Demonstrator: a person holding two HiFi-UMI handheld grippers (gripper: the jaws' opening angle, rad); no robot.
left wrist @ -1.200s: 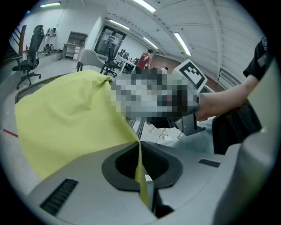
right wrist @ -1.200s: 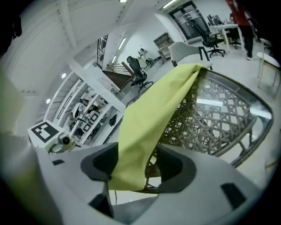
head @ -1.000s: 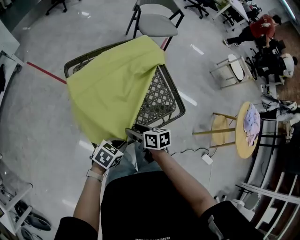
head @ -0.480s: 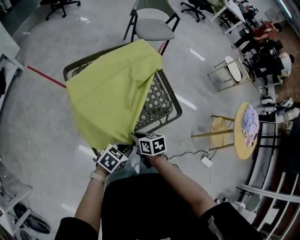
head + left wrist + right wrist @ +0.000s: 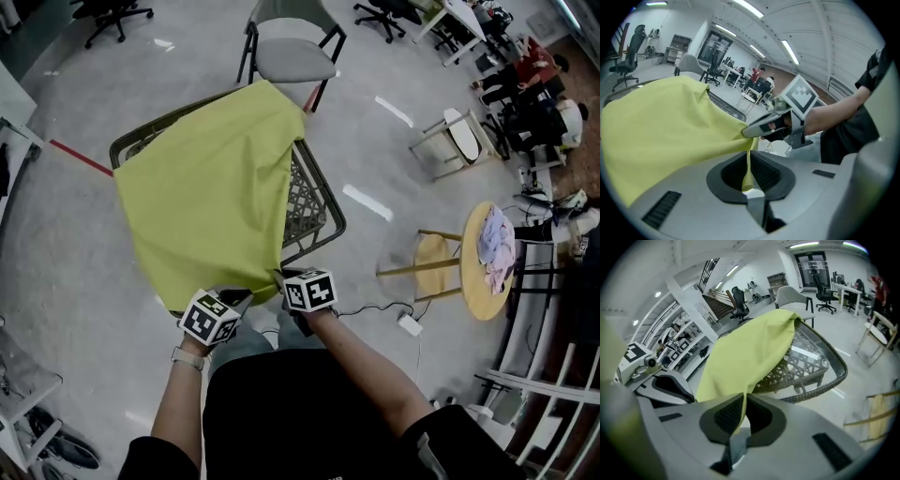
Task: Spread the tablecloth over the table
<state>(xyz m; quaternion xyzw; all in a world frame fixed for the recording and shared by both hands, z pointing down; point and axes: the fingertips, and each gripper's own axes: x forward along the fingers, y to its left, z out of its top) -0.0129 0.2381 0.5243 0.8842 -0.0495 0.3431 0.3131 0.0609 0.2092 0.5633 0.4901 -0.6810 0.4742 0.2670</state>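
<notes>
The table [image 5: 323,214], a woven lattice top in a dark rim, stands on a pale glossy floor [image 5: 394,141] crossed by a red line [image 5: 82,157]. A grey chair [image 5: 292,54] sits just beyond it, and a round wooden stool [image 5: 489,267] well to the right. The yellow tablecloth [image 5: 202,202] covers the left and middle of the top and hangs over the near edge. The left tool [image 5: 749,161] is clenched on the cloth's near hem. The right tool [image 5: 742,414], whose jaws have just been closing, now pinches the hem beside it. Less lattice shows bare than a second ago.
</notes>
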